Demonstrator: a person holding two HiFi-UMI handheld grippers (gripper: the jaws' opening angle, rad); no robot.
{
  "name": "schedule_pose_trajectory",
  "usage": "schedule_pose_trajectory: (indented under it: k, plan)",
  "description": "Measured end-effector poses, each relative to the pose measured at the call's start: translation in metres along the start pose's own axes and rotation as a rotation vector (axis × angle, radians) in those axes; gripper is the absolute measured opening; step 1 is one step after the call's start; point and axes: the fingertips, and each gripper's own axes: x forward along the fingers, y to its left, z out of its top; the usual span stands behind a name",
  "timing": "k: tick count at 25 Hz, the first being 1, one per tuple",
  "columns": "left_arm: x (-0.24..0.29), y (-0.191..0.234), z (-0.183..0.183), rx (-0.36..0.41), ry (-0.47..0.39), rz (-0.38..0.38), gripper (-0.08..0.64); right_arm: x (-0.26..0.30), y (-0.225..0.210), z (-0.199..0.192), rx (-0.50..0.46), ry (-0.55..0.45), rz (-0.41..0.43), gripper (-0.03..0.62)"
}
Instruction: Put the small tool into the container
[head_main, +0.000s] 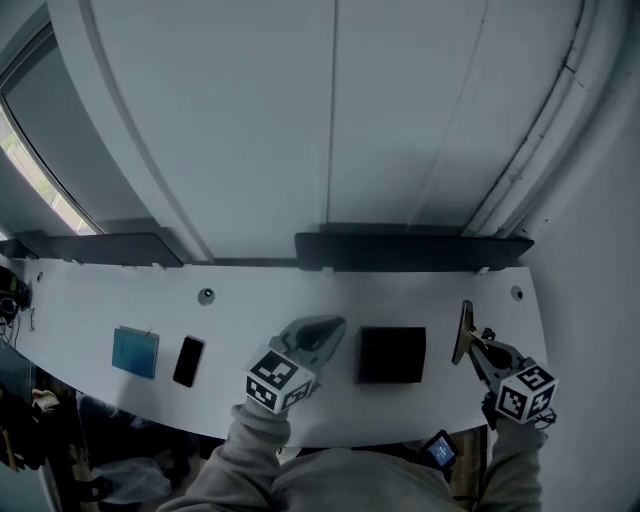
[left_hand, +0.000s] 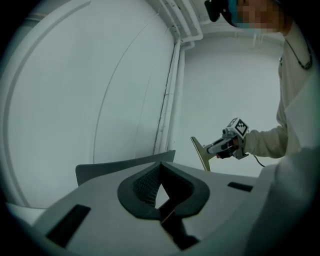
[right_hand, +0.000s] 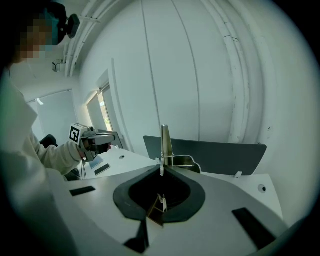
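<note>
In the head view, the white desk (head_main: 250, 310) curves across the frame with dark partition panels (head_main: 410, 250) along its far edge. A teal pad (head_main: 135, 352) and a black phone (head_main: 188, 361) lie at the left. The black square container (head_main: 392, 354) sits right of centre, between the two grippers. The left gripper (head_main: 322, 328) is just left of it, over the desk. The right gripper (head_main: 480, 348) is at the container's right and holds the small tool (head_main: 463, 330), a flat blade standing on edge, apart from the container.

In the left gripper view, the left gripper (left_hand: 160, 167) has its jaws pressed together at the tips, with nothing between them. Beyond it on the right, the right gripper (left_hand: 214, 148) carries the small tool (left_hand: 201, 153), its blade tilted up.

In the right gripper view, the right gripper (right_hand: 161, 172) is clamped on the small tool (right_hand: 165, 142), whose thin edge rises upright from the jaws. The left gripper (right_hand: 114, 135) shows at the left, above the desk (right_hand: 131, 159).
</note>
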Motion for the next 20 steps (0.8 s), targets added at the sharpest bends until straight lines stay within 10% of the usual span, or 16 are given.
schedule_pose_trajectory:
  k: [20]
  plan:
    - [0.031,-0.02,0.002,-0.011,0.023,-0.016,0.002,0.059,-0.02,0.023,-0.046,0.026,0.163,0.021]
